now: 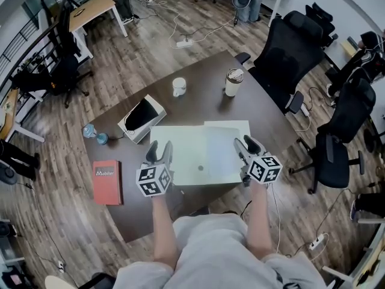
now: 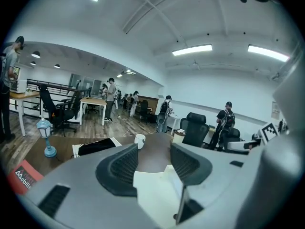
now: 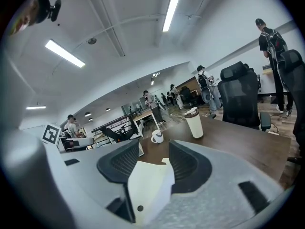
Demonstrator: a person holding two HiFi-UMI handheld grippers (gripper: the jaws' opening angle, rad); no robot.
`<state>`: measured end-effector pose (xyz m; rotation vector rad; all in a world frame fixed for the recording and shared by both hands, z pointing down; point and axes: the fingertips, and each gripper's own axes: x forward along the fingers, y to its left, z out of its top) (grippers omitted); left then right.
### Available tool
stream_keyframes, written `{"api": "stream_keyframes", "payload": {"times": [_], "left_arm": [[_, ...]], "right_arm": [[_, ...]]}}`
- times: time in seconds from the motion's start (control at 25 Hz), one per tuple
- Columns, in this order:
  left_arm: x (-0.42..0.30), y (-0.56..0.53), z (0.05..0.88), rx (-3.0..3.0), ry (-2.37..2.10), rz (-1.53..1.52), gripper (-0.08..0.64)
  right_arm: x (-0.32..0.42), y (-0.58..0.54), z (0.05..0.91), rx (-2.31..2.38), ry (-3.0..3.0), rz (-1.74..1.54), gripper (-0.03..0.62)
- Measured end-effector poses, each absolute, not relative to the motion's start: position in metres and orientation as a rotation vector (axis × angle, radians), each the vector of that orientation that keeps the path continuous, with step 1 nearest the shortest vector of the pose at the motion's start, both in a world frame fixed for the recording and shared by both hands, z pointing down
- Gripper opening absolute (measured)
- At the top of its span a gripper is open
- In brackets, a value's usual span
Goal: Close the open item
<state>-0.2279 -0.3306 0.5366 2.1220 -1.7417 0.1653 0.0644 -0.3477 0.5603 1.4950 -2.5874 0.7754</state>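
- Your left gripper [image 1: 160, 148] hangs over the near left corner of the pale folder [image 1: 198, 146]; its jaws stand wide apart with nothing clasped; in the left gripper view only the folder's [image 2: 157, 194] pale sheet shows in the gap between them.
- Your right gripper [image 1: 246, 144] sits over the folder's near right edge; its jaws are just as wide and grip nothing; the right gripper view shows the folder [image 3: 147, 185] lying below the gap, with a small dark dot on it.
- The folder lies spread flat in two leaves on the dark brown table [image 1: 204, 71], straight in front of you, between the two grippers.
- A white box [image 1: 141, 119] with a black inside sits just beside the folder's far left corner; whether they touch, you can't tell from here.
- A white mug [image 1: 179, 87] stands beyond the far edge, apart from the folder; a lidded paper cup [image 1: 233, 82] stands upright further right, also clear of it.
- A small blue lamp [image 1: 95, 134] stands at the table's left edge, near the box; a red book [image 1: 107, 181] lies flat to the left of your left gripper, apart from the folder.
- A black office chair [image 1: 289, 53] stands off the far right corner of the table; another chair [image 1: 343, 131] stands further right on the wood floor.
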Motion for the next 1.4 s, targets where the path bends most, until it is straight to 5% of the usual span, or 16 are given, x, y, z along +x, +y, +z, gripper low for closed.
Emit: {"api": "stream_keyframes", "payload": {"times": [0.56,1.4], "left_arm": [[-0.269,-0.347,0.575,2.085,-1.767,0.259,0.207],[-0.345,-0.285,0.79,1.678,-1.587,0.437,0.244]], "right_arm": [[0.058,-0.373,0.616,1.469,-2.458,0.788,0.204],[0.152,-0.326,0.731,1.665,-2.07,0.898,0.202]]}}
